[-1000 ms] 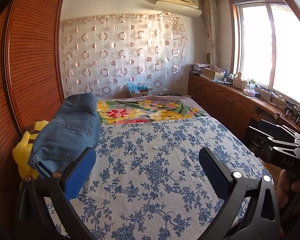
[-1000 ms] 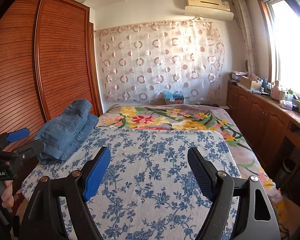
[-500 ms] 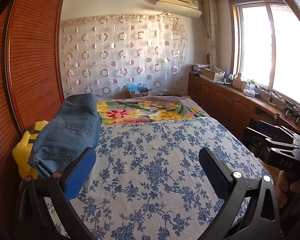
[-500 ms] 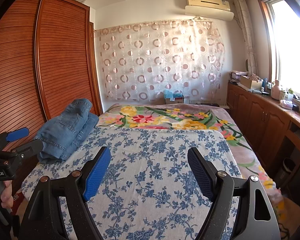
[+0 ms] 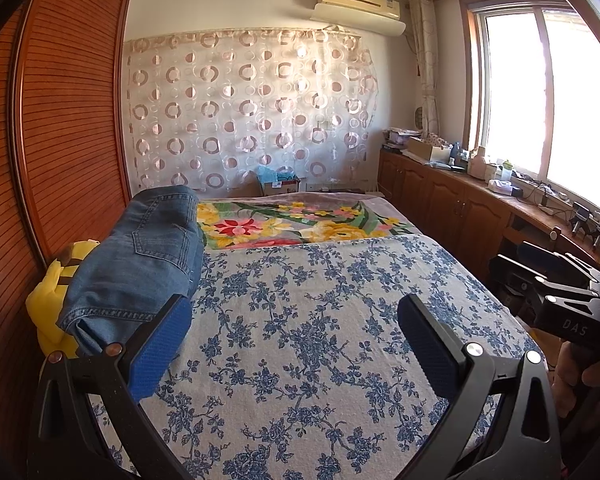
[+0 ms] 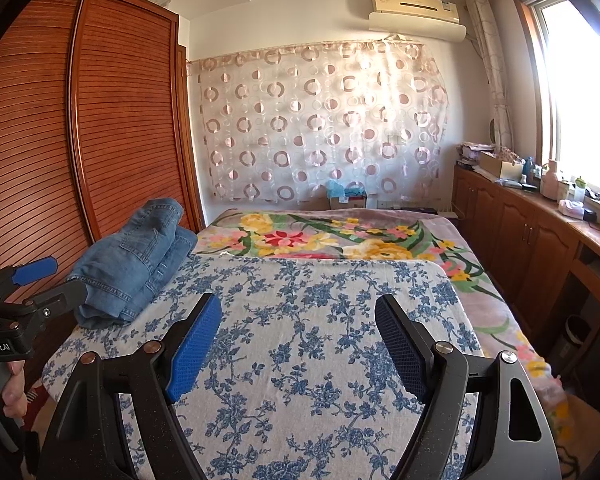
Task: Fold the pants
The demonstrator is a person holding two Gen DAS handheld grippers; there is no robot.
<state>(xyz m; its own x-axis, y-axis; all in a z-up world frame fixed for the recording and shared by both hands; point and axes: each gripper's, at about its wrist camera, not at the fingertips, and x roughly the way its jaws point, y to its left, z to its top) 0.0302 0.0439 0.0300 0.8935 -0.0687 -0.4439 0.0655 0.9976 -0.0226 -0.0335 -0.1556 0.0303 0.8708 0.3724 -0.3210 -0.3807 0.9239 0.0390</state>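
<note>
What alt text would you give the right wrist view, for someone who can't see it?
Folded jeans lie at the left edge of a bed covered by a blue-flowered sheet, beside a wooden wardrobe. The open, empty right gripper hangs over the sheet in the foreground; the left gripper, hand-held, shows at far left near the jeans. A circle-patterned curtain hangs behind.

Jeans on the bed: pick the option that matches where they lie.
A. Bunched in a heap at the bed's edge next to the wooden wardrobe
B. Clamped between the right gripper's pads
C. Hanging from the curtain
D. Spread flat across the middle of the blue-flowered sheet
A: the jeans lie heaped at the bed's edge by the wardrobe, and both grippers are open and empty.
</note>
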